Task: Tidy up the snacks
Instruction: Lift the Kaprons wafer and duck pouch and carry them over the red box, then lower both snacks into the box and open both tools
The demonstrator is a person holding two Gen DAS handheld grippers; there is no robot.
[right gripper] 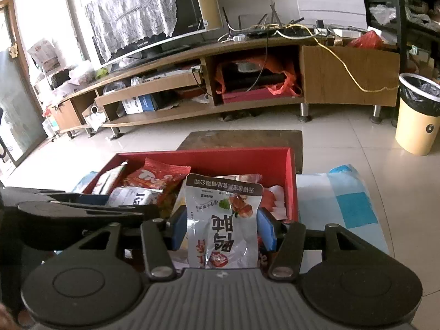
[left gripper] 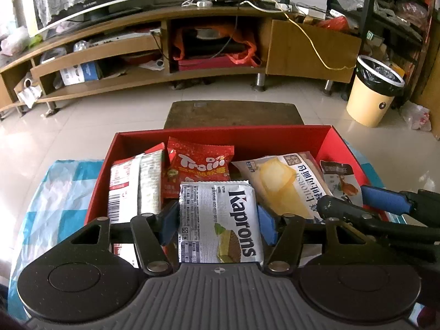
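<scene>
A red box [left gripper: 220, 132] on a blue-and-white cloth [left gripper: 55, 192] holds several snacks: a red Trolli bag [left gripper: 200, 165], a yellow biscuit packet [left gripper: 286, 184] and white wrapped bars [left gripper: 132, 181]. My left gripper [left gripper: 218, 220] hangs over the box's near side, its blue pads against both edges of a silver Kaprons packet [left gripper: 220, 220]. My right gripper [right gripper: 222, 228] is shut on a white pouch [right gripper: 222, 220] printed with a chicken leg, held upright over the right part of the box [right gripper: 206, 154]. The two grippers are side by side and close together.
A dark brown board [left gripper: 233, 112] lies just beyond the box. Behind it are a tiled floor, a long wooden TV stand [left gripper: 192, 22] and a cream bin [left gripper: 374, 90] with a black liner at the right.
</scene>
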